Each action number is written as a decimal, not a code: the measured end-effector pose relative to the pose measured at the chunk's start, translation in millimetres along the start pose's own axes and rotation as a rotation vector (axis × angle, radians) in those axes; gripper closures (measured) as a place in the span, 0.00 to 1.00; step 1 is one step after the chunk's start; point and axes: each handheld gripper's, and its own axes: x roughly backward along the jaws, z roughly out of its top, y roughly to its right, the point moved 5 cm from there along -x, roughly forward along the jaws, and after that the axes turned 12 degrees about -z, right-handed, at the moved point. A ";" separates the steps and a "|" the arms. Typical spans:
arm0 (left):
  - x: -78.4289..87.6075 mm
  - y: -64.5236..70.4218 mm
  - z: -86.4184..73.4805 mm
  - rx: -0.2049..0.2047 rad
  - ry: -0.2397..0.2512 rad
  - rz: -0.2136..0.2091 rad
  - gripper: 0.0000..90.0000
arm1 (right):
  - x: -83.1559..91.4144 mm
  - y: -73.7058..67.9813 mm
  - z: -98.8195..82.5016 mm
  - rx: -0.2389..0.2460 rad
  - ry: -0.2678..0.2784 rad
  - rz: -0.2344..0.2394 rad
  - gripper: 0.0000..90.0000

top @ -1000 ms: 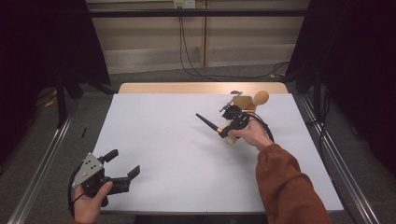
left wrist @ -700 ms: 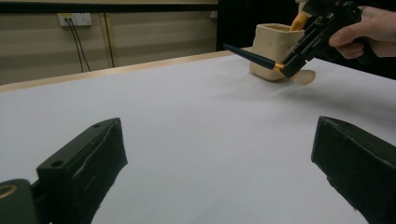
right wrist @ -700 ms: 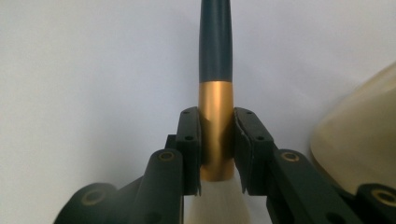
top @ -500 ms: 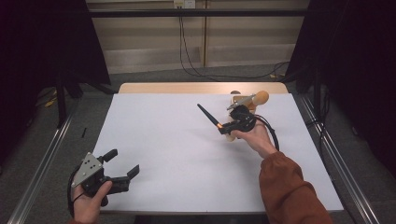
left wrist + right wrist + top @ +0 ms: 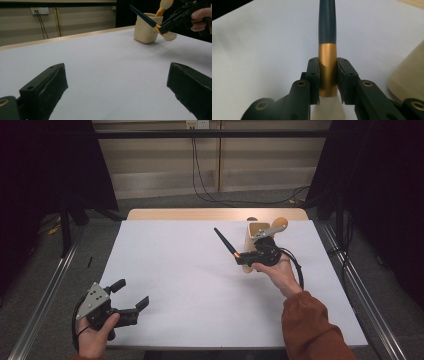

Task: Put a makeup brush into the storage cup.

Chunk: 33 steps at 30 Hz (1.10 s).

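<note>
The right gripper (image 5: 248, 255) is clenched on a makeup brush with a dark tapered handle, a gold metal collar and a pale bristle head (image 5: 327, 62) — its fingers (image 5: 314, 75) press the collar from both sides, the handle running out beyond their tips and the bristles lying back between them. The brush hangs above the white table (image 5: 190, 285), just beside a cream, cup-shaped holder (image 5: 145, 31) with a wooden-handled tool (image 5: 277, 225) standing in it. The left gripper (image 5: 129, 298) rests at the near edge, well apart, fingers (image 5: 45, 92) spread wide — nothing between them.
</note>
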 end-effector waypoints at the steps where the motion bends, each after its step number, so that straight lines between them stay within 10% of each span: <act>1: -0.2 0.1 0.1 0.000 -0.001 0.000 0.03 | 2.0 -0.1 -1.2 -0.002 0.005 0.002 0.82; 33: -19.2 8.5 8.9 -0.035 -0.056 -0.118 0.03 | 25.7 -35.9 -18.9 0.067 -0.004 0.170 0.82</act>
